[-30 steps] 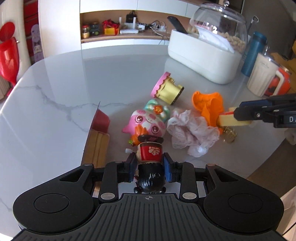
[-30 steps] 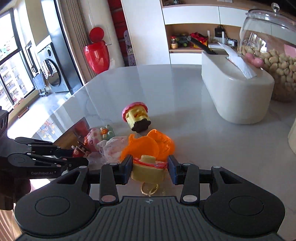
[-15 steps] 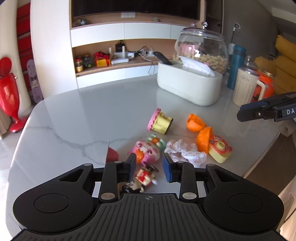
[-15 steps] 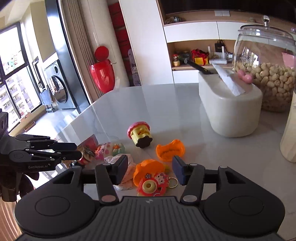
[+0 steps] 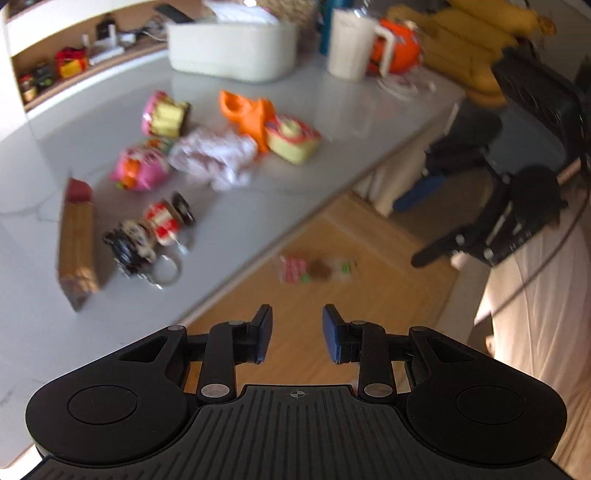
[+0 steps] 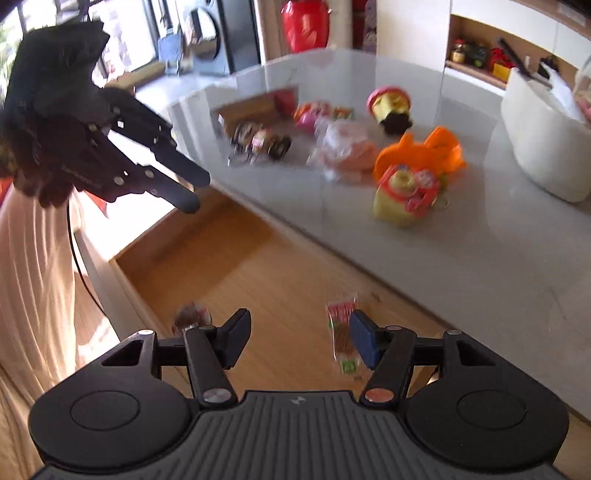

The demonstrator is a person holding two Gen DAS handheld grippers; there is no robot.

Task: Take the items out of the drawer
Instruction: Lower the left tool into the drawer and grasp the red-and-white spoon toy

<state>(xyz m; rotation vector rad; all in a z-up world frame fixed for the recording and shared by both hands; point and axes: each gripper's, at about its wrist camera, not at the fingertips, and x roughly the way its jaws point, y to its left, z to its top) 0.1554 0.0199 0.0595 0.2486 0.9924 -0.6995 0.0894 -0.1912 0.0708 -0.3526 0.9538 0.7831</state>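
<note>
Most of the haul is already out on the marble table (image 5: 44, 339): pencil-shaped box (image 5: 77, 243), doll keychain (image 5: 147, 232), yellow toy phone (image 5: 291, 138). A snack packet (image 6: 343, 332) still sits in the open drawer (image 6: 280, 273). Left gripper (image 5: 297, 334) is parted and empty; right gripper (image 6: 299, 341) has just been opening, empty too, packet beside its right finger.

Open wooden drawer (image 6: 258, 266); wrapped snack packet (image 6: 343, 332) flat inside.

A white oval container (image 5: 236, 51) stands at the back of the grey marble worktop (image 5: 29, 166). A white jug (image 5: 349, 44) and an orange vessel (image 5: 400, 48) stand beside it. A red vase (image 6: 304, 24) stands beyond. Wall shelf (image 5: 74, 62) holds small clutter.
</note>
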